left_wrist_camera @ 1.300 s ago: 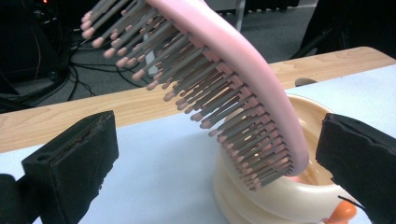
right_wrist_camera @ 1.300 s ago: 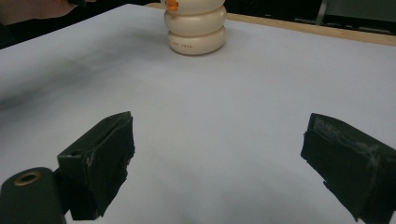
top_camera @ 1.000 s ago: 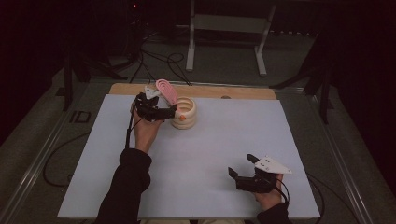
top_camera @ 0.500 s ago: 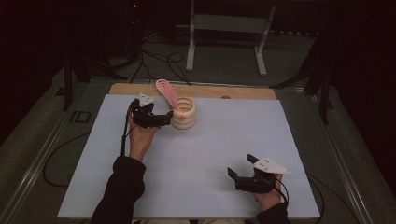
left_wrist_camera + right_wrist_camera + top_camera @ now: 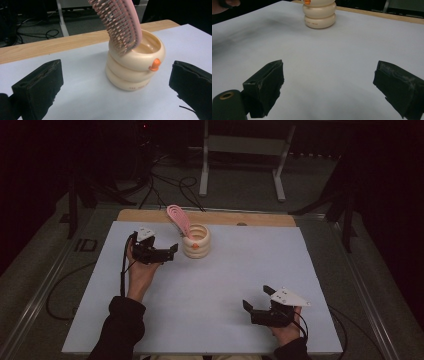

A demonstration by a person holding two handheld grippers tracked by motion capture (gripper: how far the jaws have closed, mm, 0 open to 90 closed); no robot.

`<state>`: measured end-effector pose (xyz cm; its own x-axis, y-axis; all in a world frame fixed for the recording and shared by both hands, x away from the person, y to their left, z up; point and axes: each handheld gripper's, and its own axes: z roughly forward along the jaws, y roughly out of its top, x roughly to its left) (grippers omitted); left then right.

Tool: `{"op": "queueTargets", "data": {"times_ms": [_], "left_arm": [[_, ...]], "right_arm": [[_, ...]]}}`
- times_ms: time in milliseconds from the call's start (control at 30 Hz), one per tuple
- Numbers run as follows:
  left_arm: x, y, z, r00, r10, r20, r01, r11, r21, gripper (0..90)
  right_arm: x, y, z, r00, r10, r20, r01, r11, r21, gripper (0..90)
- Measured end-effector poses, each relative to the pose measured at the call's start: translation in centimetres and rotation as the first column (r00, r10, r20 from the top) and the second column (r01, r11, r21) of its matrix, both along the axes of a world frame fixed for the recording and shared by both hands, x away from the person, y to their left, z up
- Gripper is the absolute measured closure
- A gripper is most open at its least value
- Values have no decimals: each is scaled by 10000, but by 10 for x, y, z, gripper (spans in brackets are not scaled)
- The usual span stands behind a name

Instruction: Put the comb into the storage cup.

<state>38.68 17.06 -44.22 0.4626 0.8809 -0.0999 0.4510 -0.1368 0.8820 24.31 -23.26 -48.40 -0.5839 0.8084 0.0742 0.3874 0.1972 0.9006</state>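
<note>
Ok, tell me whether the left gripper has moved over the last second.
Yes. The left gripper has drawn back from the cream ringed holder, toward the person's side of the table, jaws open.

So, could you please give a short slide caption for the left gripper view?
Open left tool facing a cream ringed holder with a pink hairbrush standing in it.

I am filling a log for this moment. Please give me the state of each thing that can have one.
Left gripper: open, empty, beside the holder.
Right gripper: open, empty, near the table's front.
Pink hairbrush: leaning in the holder, bristles showing.
Cream ringed holder: upright on the table.
</note>
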Motion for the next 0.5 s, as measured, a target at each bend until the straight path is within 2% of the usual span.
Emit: {"op": "queueTargets", "data": {"times_ms": [500], "left_arm": [[-33,22,-6,9996,-92,283,98,9997,-232,1]], "right_arm": [[1,-1,0,10000,-24,-13,24,10000,-5,89]]}}
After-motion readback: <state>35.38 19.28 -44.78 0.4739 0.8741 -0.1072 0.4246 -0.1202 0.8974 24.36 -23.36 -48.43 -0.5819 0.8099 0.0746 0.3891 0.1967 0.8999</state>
